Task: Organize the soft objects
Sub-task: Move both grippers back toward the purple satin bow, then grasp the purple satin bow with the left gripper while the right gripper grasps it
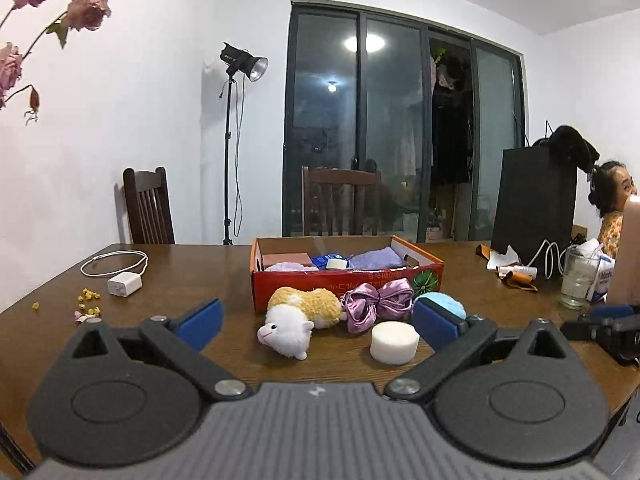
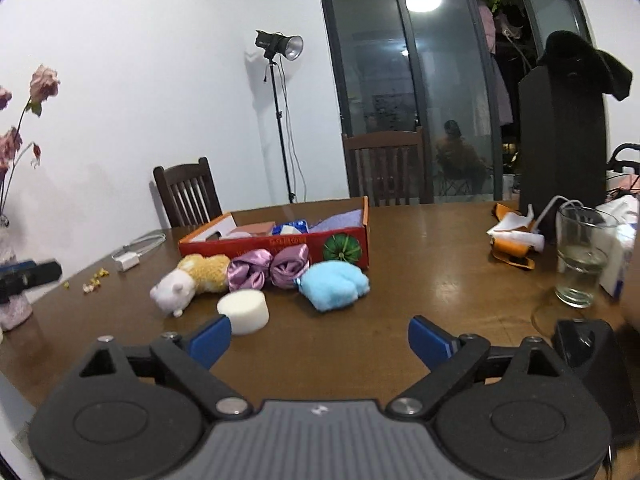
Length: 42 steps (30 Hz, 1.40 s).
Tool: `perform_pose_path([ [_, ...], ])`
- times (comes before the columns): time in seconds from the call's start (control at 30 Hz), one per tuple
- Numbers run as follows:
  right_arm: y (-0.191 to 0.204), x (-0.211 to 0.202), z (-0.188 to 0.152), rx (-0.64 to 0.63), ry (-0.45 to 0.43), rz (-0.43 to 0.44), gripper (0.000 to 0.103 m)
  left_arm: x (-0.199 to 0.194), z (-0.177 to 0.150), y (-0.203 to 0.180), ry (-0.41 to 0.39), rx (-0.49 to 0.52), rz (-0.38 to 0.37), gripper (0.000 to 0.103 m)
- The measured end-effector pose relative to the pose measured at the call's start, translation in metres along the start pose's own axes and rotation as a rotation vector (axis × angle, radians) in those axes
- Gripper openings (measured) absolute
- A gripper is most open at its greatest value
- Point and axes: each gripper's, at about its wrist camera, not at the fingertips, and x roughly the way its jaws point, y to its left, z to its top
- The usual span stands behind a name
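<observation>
Left tongs [image 1: 316,322]: I see the jaws spread wide with nothing between the pads.
Right tongs [image 2: 320,342]: also wide open, empty, over bare wood.
Loose soft things: the plush toy [image 1: 298,318], the purple satin scrunchie [image 1: 378,304], the white foam puck [image 1: 394,342] and the blue fluffy pad [image 2: 334,286] lie in a cluster just in front of the red box [image 1: 344,280].
Key relation: from my left tongs the plush and puck sit straight ahead and closest; from my right tongs the cluster lies ahead and to the left, the blue pad nearest it.
Long axis: the plush lies roughly left to right, head toward me.
Nearer hand: I judge the left for plush or puck, the right for the blue pad.
Desk [image 2: 420,280]: dark glossy wood, with a charger [image 1: 124,284], a drinking glass [image 2: 580,264] and crumbs.
Room: white walls, dark glass doors, a light stand [image 1: 240,68].
</observation>
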Motion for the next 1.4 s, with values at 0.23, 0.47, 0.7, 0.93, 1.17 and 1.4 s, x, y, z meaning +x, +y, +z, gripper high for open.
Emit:
perform_pose_path([
  [0.23, 0.017, -0.01, -0.01, -0.079, 0.004, -0.026, 0.096, 0.0, -0.008, -0.002, 0.015, -0.017, 0.001, 0.103],
  [0.47, 0.015, 0.016, -0.007, -0.061, 0.04, -0.035, 0.096, 0.024, -0.018, 0.006, 0.07, -0.024, 0.009, 0.103],
  [0.7, 0.008, 0.059, -0.003, -0.037, 0.08, -0.022, 0.093, 0.086, -0.023, 0.001, 0.153, -0.034, 0.006, 0.103],
  [0.93, -0.002, 0.13, 0.036, 0.014, 0.113, 0.041, 0.078, 0.184, -0.004, -0.026, 0.174, 0.046, -0.146, 0.069],
  [1.17, 0.006, 0.249, 0.073, 0.048, 0.183, 0.125, 0.06, 0.283, -0.016, -0.024, 0.335, 0.027, -0.209, 0.04],
  [1.4, 0.016, 0.28, 0.058, 0.005, 0.212, 0.174, 0.025, 0.282, -0.026, -0.019, 0.363, 0.009, -0.248, 0.021],
])
